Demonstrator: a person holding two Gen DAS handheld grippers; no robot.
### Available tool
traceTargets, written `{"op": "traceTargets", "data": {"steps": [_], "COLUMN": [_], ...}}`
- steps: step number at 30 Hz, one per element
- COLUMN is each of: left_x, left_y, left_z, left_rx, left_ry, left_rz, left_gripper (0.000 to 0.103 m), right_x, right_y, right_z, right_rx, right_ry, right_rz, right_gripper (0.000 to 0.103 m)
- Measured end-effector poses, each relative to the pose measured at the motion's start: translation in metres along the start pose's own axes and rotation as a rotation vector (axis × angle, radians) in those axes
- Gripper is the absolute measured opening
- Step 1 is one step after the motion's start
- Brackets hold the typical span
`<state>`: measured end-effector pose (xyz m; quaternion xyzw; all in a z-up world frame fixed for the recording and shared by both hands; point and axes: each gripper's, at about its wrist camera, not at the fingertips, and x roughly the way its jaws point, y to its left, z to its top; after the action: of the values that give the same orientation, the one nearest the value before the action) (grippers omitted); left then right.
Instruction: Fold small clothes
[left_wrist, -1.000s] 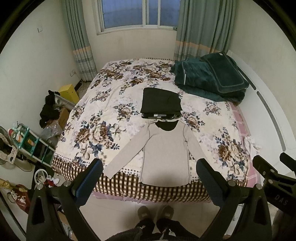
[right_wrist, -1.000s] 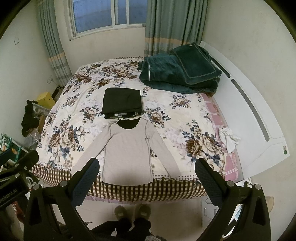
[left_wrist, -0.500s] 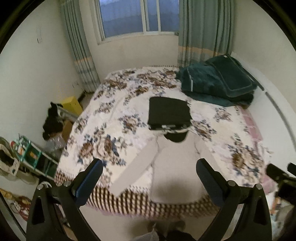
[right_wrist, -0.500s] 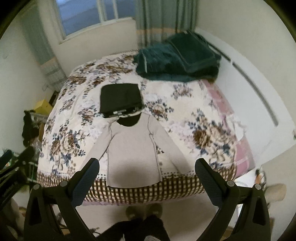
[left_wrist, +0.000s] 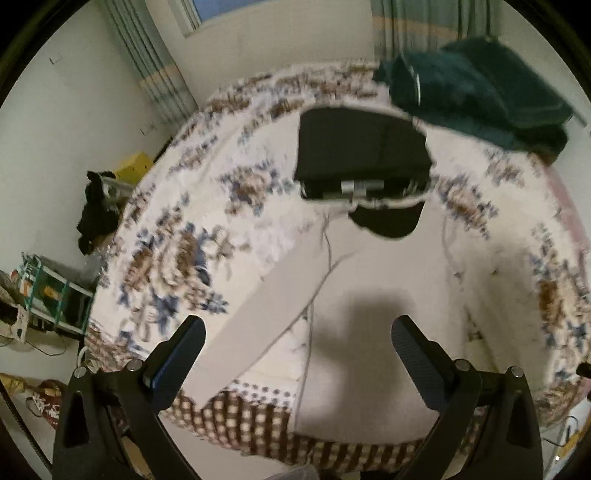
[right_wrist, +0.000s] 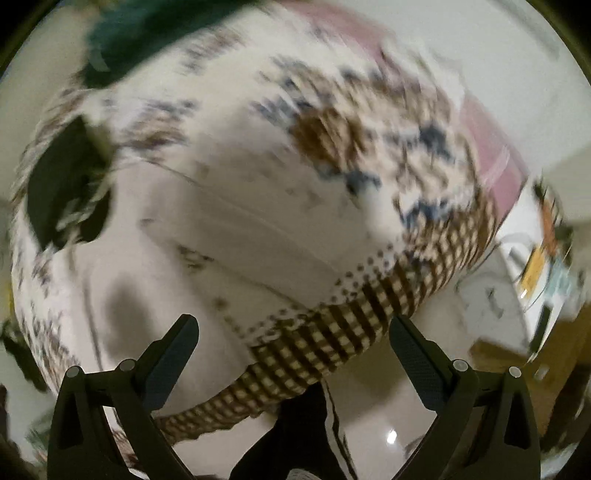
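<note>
One light grey long-sleeved knit top (left_wrist: 369, 295) is lying flat, front down or up I cannot tell, at the foot end of the bed with the floral cream cover (left_wrist: 177, 258), its hem reaching the brown checked border (left_wrist: 258, 424) and its one clearly visible sleeve (left_wrist: 266, 306) angling out toward the lower left. Just beyond its dark neckline, one folded black garment (left_wrist: 362, 147) is sitting on the cover, and further back one heap of dark green bedding (left_wrist: 480, 92) is resting near the curtains. The left claw (left_wrist: 297, 350) is hovering over the top with its two fingers spread wide, gripping nothing. The right claw (right_wrist: 293, 350) is likewise standing wide and empty above the bed's corner (this view is heavily blurred), where the grey top (right_wrist: 184, 277) is showing only as a pale smear.
</note>
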<state>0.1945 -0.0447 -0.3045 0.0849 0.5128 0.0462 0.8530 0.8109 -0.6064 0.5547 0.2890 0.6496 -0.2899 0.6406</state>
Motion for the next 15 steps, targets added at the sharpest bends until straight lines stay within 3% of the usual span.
{"op": "traceTargets", "data": {"steps": [3,7,10,12,13,14,15], "left_x": [0.059,0.128,0.165,0.18,0.184,0.189,0.192], "left_y": [-0.023,-0.038,-0.044,-0.046,-0.048,-0.049,-0.05], "left_z": [-0.023,-0.054,-0.077,-0.086,-0.087,-0.089,-0.091], "left_rx": [0.021,0.009,0.014,0.016,0.016,0.021,0.028], "left_ry": [0.066,0.203,0.276,0.303,0.309,0.314,0.317], "left_rz": [0.048,0.068,0.094,0.095,0.09,0.085,0.081], "left_gripper": [0.103,0.103,0.103,0.103,0.103,0.103,0.103], "right_x": [0.074,0.164,0.207,0.223,0.226,0.227,0.226], "right_y": [-0.047,-0.075,-0.085,-0.086,-0.086,-0.085,-0.086], "right_z": [0.012,0.022,0.018,0.011,0.008,0.004,-0.001], "right_rx": [0.079,0.145,0.23,0.272,0.276,0.276,0.275], "right_ry": [0.074,0.172,0.196,0.183,0.161,0.138,0.122], "right_rz": [0.0,0.032,0.13,0.163,0.161,0.168,0.193], "right_gripper": [0.103,0.098,0.092,0.077,0.063,0.039,0.022]}}
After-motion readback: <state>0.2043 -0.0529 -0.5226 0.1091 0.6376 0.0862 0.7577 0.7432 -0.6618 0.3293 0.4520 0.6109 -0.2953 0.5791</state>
